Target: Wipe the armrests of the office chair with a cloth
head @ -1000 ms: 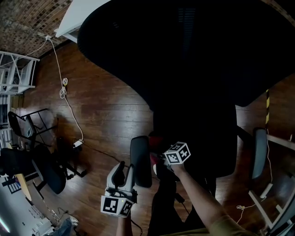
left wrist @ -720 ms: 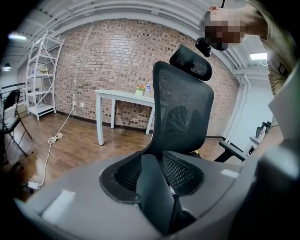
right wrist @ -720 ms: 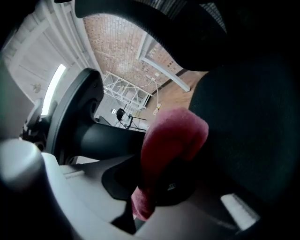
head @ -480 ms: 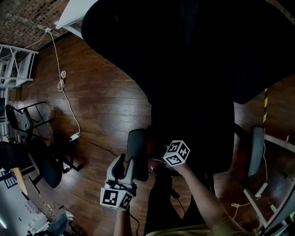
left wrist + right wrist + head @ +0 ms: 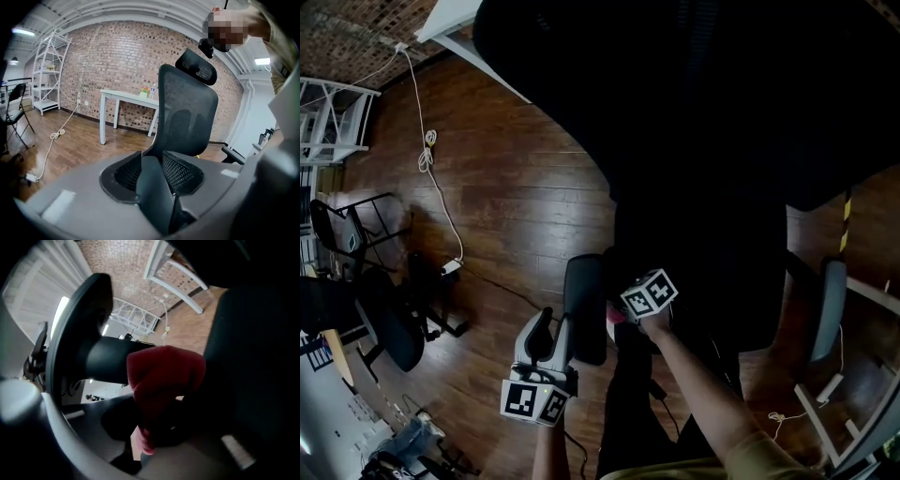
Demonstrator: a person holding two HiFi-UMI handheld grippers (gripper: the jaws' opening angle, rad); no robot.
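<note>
glossy wood floor (image 5: 516,206), mesh chair back (image 5: 187,117), matt armrest (image 5: 584,309), soft cloth (image 5: 164,376).

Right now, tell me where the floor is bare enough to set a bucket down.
Bare wood floor lies between the white cable and the office chair. Crowded: the lower left, around the black chairs, and beside the armrest, where the red cloth is held.

A dark wooden floor (image 5: 516,206) runs back to the brick wall (image 5: 117,56). The office chair (image 5: 187,112) stands on it, with a white table (image 5: 124,96) behind it and a white shelf rack (image 5: 47,70) off to the left. A white cable (image 5: 427,161) trails loosely over the boards, looped once, down to a small white plug block (image 5: 450,267). A black folding chair (image 5: 347,239) stands near that.
</note>
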